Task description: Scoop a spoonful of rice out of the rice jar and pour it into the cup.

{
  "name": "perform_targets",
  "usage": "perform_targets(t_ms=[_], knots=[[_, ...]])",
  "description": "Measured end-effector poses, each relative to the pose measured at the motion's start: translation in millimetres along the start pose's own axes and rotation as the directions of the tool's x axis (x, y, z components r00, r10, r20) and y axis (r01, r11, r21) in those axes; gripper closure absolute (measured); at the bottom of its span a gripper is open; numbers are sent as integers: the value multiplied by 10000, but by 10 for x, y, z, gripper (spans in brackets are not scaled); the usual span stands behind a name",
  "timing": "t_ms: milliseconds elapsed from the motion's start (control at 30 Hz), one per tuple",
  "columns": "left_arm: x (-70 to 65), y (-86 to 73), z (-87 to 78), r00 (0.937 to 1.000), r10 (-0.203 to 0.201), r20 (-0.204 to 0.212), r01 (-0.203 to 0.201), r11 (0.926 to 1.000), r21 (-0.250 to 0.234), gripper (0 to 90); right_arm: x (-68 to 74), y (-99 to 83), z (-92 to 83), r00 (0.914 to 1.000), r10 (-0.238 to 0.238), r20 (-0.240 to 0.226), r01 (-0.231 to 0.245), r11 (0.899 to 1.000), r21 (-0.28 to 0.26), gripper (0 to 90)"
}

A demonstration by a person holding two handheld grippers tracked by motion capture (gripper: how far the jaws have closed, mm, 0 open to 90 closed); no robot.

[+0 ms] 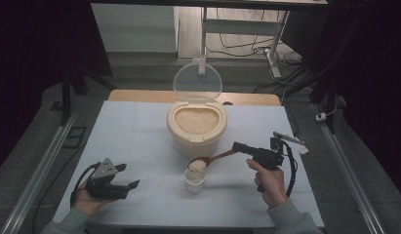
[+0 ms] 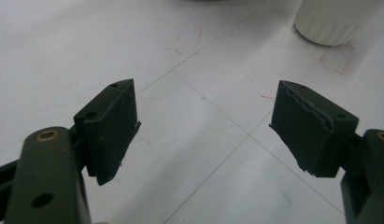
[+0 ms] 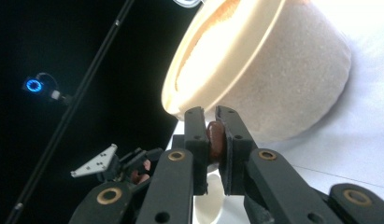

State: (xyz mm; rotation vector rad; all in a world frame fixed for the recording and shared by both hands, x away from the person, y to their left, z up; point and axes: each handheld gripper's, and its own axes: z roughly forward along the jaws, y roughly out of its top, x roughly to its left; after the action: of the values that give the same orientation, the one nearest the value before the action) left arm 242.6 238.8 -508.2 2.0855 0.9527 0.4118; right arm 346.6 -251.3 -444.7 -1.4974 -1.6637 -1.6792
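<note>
A cream rice container (image 1: 196,127) with its clear lid (image 1: 197,81) raised stands at the table's middle, full of rice. In front of it is a small white cup (image 1: 194,180). A brown wooden spoon (image 1: 212,158) heaped with rice hangs over the cup, its handle (image 3: 216,142) clamped in my right gripper (image 1: 235,146), which is shut on it. The container's wall (image 3: 283,79) looms close in the right gripper view. My left gripper (image 1: 130,176) rests open at the table's near left, nothing between its pads (image 2: 110,128), and the cup's base (image 2: 332,21) lies ahead of it.
The white table sheet (image 1: 130,136) has faint grid lines and red marks. A dark stand pole (image 3: 73,107) and a blue light (image 3: 33,85) lie beyond the table's edge. Cables and a table leg sit on the floor behind.
</note>
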Motion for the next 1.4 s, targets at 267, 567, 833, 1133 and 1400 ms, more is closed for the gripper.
perform_targets(t_ms=[267,567,833,1133,1400], knots=[[1,-3,1,10000,-1,-7,1,10000,10,226,31,-15,42,9955,-810,496,804,9967,133,831],[1,-3,0,10000,7,-6,-7,10000,27,226,88,-37,61,9837,-1642,734,1638,9864,115,831],[1,-3,-1,10000,6,-6,-6,10000,23,226,143,-71,70,9691,-2335,788,2341,9722,17,831],[0,-4,-1,10000,9,-20,-9,10000,9,226,186,-89,72,9517,-2970,778,2979,9546,3,830],[-2,-3,0,10000,16,-28,-16,10000,14,226,254,-123,49,9133,-4014,696,4023,9155,8,831]])
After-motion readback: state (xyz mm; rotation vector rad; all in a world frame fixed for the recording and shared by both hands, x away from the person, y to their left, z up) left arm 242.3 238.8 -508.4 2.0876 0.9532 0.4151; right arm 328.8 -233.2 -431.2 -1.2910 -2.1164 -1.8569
